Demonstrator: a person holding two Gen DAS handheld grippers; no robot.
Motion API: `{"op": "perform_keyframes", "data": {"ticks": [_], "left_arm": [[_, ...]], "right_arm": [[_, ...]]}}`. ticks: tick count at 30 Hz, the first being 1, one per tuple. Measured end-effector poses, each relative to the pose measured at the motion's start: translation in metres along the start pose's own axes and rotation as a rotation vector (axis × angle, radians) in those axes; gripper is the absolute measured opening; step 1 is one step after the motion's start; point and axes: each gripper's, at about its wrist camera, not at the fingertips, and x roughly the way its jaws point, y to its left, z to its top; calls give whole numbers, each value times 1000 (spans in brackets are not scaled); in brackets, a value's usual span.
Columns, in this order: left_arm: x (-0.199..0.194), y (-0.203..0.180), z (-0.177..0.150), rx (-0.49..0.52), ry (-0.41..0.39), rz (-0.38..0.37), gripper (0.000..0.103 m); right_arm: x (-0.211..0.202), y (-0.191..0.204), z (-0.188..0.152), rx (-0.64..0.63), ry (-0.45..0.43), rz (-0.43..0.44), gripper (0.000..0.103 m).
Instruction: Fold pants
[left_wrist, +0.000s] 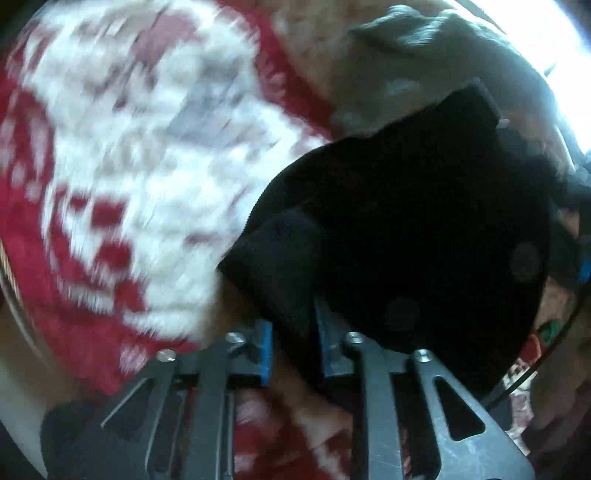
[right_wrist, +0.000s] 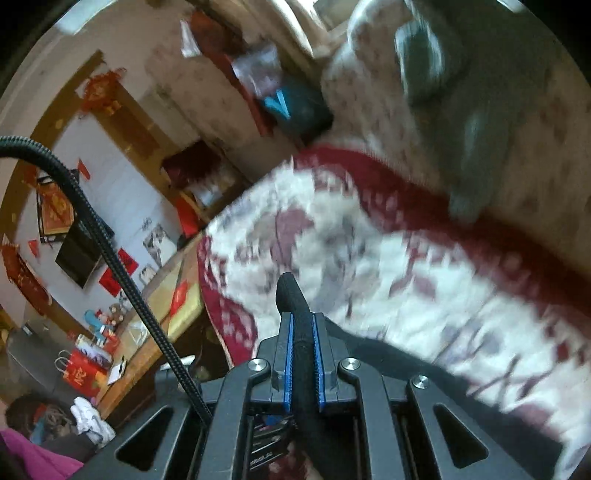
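The pants (left_wrist: 406, 229) are black and lie bunched on a red-and-white blanket (left_wrist: 129, 147). Both tongs already have cloth between their jaws, so what matters is how the two ends sit to each other.

In the left wrist view the left gripper (left_wrist: 295, 347) stands part open, a thick folded edge of the pants between its blue pads (left_wrist: 264, 350). The cloth touches the right pad; whether the left pad presses on it I cannot tell, as a gap shows there. The bulk of the pants swells up and to the right of these tongs, away from the bare blanket on the left.

In the right wrist view the right gripper (right_wrist: 303, 354) is clenched on a narrow ridge of the pants (right_wrist: 291, 295), which pokes out past the tips toward the far side. More black cloth trails off to the near right.

The garment's long axis seems to run from one gripper to the other. The right hand has the firmer hold, so it looks better placed to carry its end over in a fold, while the left needs a surer pinch first.
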Motion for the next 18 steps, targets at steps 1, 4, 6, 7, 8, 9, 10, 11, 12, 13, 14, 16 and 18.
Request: {"op": "perform_keyframes", "data": {"ticks": [1, 4, 6, 7, 8, 9, 10, 11, 12, 13, 14, 16, 18], "left_arm": [[-4, 9, -2, -29, -2, -16, 32], [-22, 20, -4, -41, -40, 5, 36], [-39, 23, -5, -20, -117, 135, 35], [-45, 26, -4, -14, -147, 161, 35], [-51, 29, -3, -14, -157, 158, 35], [-55, 32, -1, -21, -156, 148, 35], [-58, 34, 1, -32, -158, 142, 35], [-60, 33, 2, -35, -161, 138, 35], [-62, 33, 1, -30, -162, 131, 35], [-64, 30, -1, -24, -164, 123, 35], [-62, 26, -1, -19, -161, 112, 35], [-60, 16, -4, -17, -147, 75, 36], [-61, 2, -7, 8, -127, 43, 36]], "right_arm": [[14, -4, -8, 22, 26, 10, 9], [69, -20, -35, 130, 167, 67, 10], [99, -33, -54, 234, 272, 75, 13], [103, -36, -59, 270, 277, 109, 15], [99, -40, -59, 297, 255, 139, 17], [90, -41, -55, 310, 226, 149, 19], [79, -40, -50, 309, 199, 153, 20], [64, -38, -44, 297, 169, 162, 20], [46, -36, -38, 280, 137, 175, 20], [28, -34, -34, 266, 104, 179, 22], [7, -33, -32, 254, 70, 175, 26], [-32, -37, -33, 245, 14, 156, 30], [-70, -45, -41, 248, -31, 108, 31]]}}
